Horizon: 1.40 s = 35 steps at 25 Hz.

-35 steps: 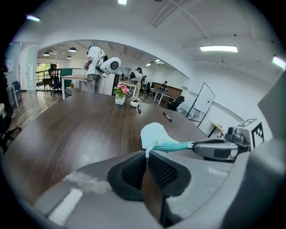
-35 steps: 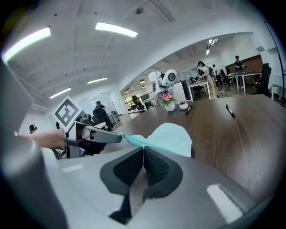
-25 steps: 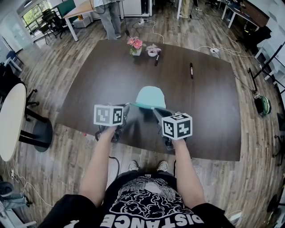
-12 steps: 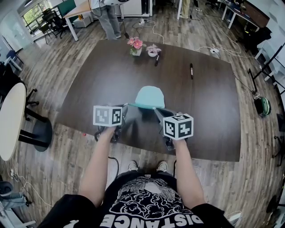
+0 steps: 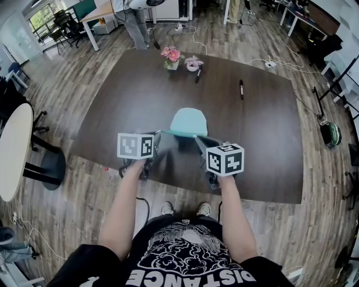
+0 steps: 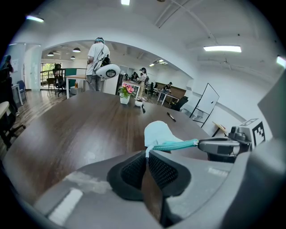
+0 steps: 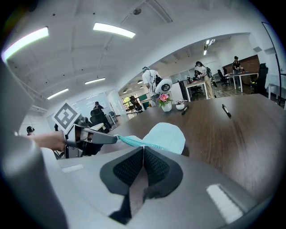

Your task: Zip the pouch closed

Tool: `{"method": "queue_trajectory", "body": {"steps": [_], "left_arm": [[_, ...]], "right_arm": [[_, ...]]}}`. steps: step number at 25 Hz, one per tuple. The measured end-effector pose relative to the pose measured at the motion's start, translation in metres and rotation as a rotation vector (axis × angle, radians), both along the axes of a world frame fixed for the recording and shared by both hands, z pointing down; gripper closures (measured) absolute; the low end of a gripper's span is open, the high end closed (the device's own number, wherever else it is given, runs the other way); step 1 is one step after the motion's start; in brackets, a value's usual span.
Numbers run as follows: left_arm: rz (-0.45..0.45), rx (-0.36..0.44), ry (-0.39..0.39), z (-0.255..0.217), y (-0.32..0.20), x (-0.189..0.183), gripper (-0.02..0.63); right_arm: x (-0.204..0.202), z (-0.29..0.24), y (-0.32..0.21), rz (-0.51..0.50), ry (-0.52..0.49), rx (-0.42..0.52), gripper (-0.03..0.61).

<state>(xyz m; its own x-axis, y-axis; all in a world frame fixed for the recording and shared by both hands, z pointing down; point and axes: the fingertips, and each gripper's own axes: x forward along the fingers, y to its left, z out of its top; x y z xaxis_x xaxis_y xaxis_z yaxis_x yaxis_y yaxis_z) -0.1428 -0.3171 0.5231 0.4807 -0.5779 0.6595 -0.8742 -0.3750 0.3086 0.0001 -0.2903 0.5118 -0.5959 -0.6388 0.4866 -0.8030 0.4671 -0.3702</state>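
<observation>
At table, pouch spans left claw, right claw

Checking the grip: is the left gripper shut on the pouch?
Shut: pads of the left gripper pinch the pouch corner beside its teal zipper.

Bright, even light comes from ceiling strip lights, plus window daylight at the head view's upper left. Fisheye warps every edge; the gripper views' corners go black.
</observation>
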Motion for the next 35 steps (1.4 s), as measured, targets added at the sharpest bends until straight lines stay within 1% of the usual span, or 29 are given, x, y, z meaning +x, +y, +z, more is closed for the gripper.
{"method": "queue_trajectory", "body": {"steps": [8,13,31,35], "left_arm": [[-0.003,-0.003,-0.001,0.001,0.001,0.0,0.589],[-0.018,-0.003,-0.003,0.003,0.0,-0.006,0.589],[-0.028,0.005,-0.011,0.002,0.0,-0.005,0.589],[-0.01,0.006,-0.038,0.006,0.003,-0.002,0.588]], "right_arm": [[0.001,0.001,0.001,0.003,0.0,-0.001,0.571],[0.008,0.003,-0.002,0.023,-0.002,-0.005,0.571],[0.022,0.005,-0.002,0.071,-0.002,-0.006,0.57],[0.026,0.01,-0.001,0.086,0.006,-0.012,0.568]]}}
